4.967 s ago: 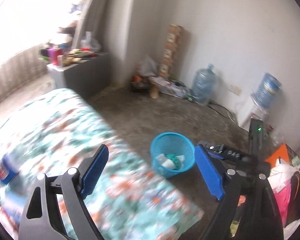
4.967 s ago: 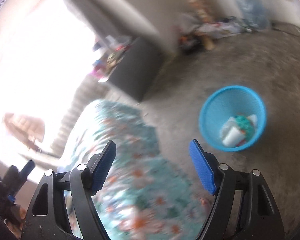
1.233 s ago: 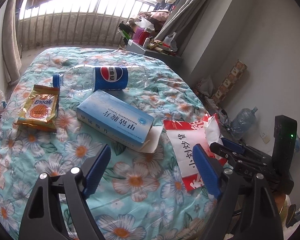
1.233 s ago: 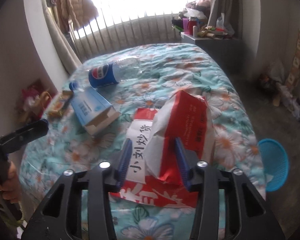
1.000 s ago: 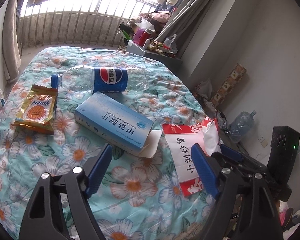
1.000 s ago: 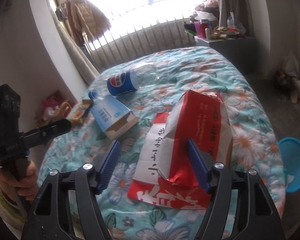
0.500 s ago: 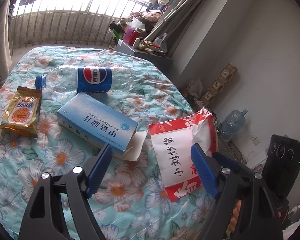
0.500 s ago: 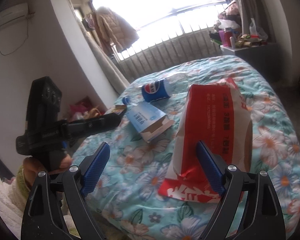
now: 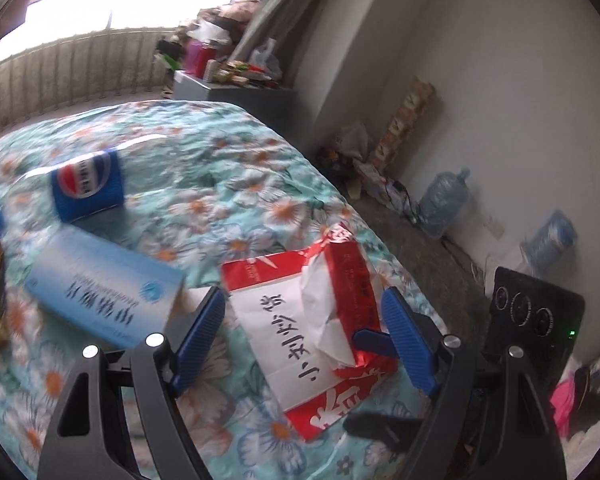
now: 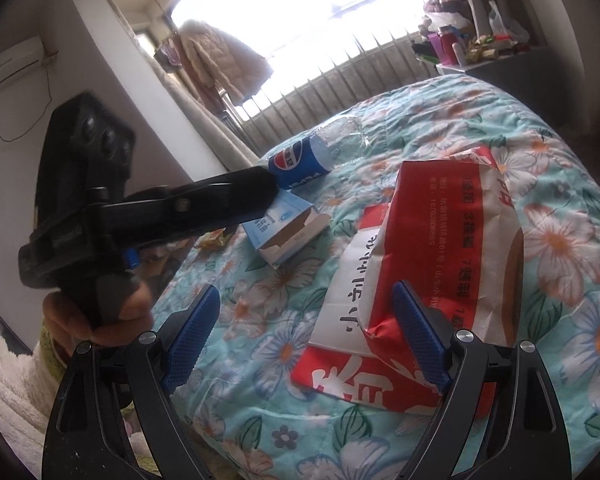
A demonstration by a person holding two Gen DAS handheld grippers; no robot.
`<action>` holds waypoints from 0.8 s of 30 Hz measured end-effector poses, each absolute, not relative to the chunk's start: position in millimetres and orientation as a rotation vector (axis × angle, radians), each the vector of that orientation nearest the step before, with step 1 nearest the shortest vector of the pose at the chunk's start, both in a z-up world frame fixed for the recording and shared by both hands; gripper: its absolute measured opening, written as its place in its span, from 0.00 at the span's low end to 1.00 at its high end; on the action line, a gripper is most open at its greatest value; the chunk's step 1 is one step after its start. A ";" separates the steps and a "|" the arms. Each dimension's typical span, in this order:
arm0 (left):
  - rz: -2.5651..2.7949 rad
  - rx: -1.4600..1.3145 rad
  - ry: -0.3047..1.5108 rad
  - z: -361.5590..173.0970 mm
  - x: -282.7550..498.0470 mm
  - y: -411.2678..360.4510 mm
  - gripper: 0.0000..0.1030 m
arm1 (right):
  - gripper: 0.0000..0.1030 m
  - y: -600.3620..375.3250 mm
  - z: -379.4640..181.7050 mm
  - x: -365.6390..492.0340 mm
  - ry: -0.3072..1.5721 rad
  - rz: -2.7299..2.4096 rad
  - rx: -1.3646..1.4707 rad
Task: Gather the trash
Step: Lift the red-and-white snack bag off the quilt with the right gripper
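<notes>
Red-and-white paper bag (image 9: pixel 300 320) lies on the bed (image 9: pixel 228 184); both my hand-held grippers, left (image 9: pixel 302 334) and right (image 10: pixel 304 336), gape empty, right having just widened, so I'd straddle its crumpled edge before squeezing.

Torn red-and-white paper bag (image 9: pixel 300 328) lies crumpled on the floral bedspread (image 9: pixel 228 184); open blue carton (image 9: pixel 100 292) beside it.

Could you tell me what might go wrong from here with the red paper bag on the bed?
The red paper bag is puffed up and crumpled, so the open right gripper may crush or tear it. It lies near the bed's edge and could slide off. The left gripper also frames it, so the two could collide.
</notes>
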State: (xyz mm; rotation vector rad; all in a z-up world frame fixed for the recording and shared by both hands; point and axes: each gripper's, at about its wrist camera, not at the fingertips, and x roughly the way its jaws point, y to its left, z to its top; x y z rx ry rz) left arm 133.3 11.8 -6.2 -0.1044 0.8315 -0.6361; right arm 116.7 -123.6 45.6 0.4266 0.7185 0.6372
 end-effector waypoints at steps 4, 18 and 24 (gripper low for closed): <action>-0.671 -0.009 0.869 -15.1 149.3 -15.1 0.76 | 0.81 -120.3 46.1 113.8 0.699 0.641 0.388; -0.663 -0.001 0.984 -49.9 170.2 -22.1 0.72 | 0.82 -154.4 66.0 88.2 0.733 0.668 0.353; -0.647 0.026 0.977 -51.8 166.1 -23.2 0.71 | 0.76 -237.3 58.0 102.2 0.731 0.602 0.754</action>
